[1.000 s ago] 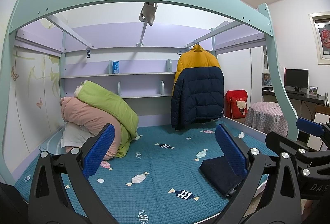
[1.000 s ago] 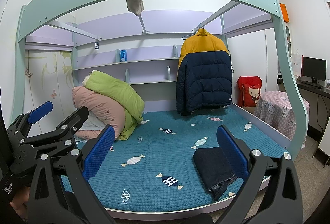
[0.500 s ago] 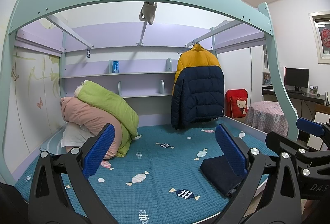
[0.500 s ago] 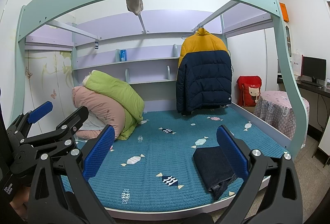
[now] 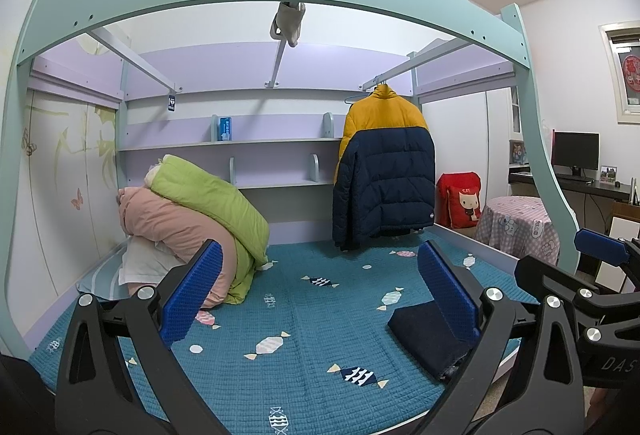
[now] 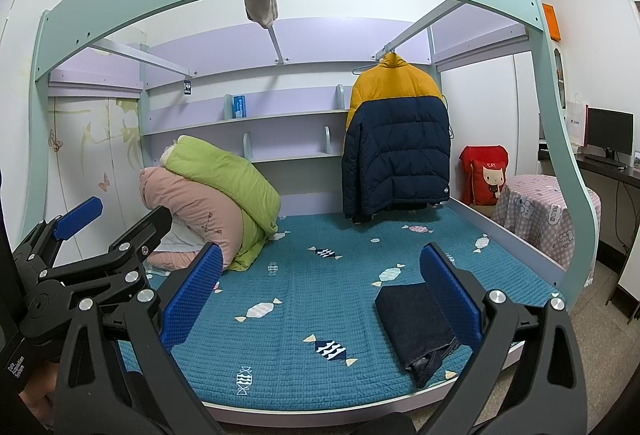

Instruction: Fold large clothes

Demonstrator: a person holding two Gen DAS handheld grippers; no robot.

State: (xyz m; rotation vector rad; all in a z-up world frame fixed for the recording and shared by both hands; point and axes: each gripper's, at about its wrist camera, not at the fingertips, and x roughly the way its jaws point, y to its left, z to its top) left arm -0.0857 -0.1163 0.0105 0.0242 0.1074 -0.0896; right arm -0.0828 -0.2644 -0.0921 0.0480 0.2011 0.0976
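Left wrist view: left gripper (image 5: 320,291) spread wide, empty, hovering before bed (image 5: 304,335); folded dark jeans (image 5: 424,335) lying near front right edge; puffer jacket (image 5: 386,175) hanging on rail — likely next garment, calling for a reach to the hanger.

Right wrist view: right gripper (image 6: 320,289) likewise agape, empty; jeans (image 6: 416,323) unmoved — nothing changed from earlier frames.

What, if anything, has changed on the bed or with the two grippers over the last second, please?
Nothing visibly changed: the left gripper and right gripper hang open and empty before the bed, the folded dark garment lies near the blue quilt's front edge, and the jacket hangs behind.
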